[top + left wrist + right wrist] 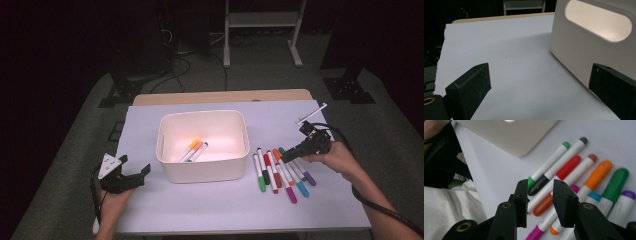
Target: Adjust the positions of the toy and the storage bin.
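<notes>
A white bin (205, 170) stands mid-table with three markers (192, 149) lying inside, two orange-capped and one blue. To its right, several markers (280, 172) lie side by side on the white cover. My right gripper (287, 158) hangs low over the far end of that row. In the right gripper view its jaws (540, 197) stand a narrow gap apart above the red marker (567, 167) and its neighbours, with nothing pressed between them. My left gripper (135, 165) rests left of the bin, wide open (541, 92) and empty, with the bin's handle wall (586, 50) just ahead.
A thin white stick (311, 114) lies at the back right of the cover. The wooden table edge (222, 96) shows behind it. White cover stretches bare in front of the bin and at the left (506, 57). A cable (380, 205) trails from the right gripper.
</notes>
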`<control>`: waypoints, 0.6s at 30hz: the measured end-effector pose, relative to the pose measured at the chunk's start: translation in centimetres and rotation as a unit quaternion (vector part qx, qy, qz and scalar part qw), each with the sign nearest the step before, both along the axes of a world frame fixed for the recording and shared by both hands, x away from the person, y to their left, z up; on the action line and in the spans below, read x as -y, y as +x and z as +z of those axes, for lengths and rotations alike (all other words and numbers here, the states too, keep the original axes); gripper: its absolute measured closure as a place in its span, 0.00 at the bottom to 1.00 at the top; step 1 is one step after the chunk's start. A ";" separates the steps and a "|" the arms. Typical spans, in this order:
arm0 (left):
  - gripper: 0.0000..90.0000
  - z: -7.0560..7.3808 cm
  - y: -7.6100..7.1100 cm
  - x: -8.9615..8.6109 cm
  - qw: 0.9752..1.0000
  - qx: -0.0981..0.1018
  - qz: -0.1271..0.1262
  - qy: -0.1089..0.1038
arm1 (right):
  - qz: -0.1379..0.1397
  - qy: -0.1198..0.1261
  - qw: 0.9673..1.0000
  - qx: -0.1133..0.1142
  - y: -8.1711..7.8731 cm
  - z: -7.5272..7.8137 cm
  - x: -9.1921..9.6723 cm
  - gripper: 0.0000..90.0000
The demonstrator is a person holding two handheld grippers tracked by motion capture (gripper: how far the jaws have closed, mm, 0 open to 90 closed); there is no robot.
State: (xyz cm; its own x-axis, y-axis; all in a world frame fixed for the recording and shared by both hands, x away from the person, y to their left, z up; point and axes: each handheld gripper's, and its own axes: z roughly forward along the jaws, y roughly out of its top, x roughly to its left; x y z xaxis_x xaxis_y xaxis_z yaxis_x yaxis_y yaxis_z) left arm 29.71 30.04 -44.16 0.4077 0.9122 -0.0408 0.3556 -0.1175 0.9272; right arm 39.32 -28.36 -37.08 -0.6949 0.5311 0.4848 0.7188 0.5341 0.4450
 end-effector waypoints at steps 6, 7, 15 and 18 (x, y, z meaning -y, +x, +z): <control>0.03 0.0 0.0 0.1 1.000 -0.001 0.000 0.002 | -0.031 -0.015 0.999 -0.012 -0.3 -2.3 2.1 0.71; 0.03 0.0 0.0 0.1 1.000 -0.001 0.000 0.002 | -0.031 -0.015 0.999 -0.012 -0.3 -2.3 2.1 0.71; 0.03 0.0 0.0 0.0 1.000 -0.001 0.001 0.002 | -0.071 -0.031 0.997 -0.003 -0.2 -4.0 4.3 0.71; 0.03 0.0 0.0 0.0 1.000 -0.001 0.001 0.001 | -0.091 -0.035 0.995 0.001 -0.1 -4.7 5.1 0.73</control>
State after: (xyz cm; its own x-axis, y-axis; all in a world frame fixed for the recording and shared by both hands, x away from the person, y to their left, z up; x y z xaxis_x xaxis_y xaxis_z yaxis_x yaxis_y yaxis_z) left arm 29.69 30.02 -44.14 0.4064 0.9128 -0.0397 0.3577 -0.1190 0.9262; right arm 39.20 -33.49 -41.81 -0.5849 0.6805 0.4413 0.8057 0.4248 0.4128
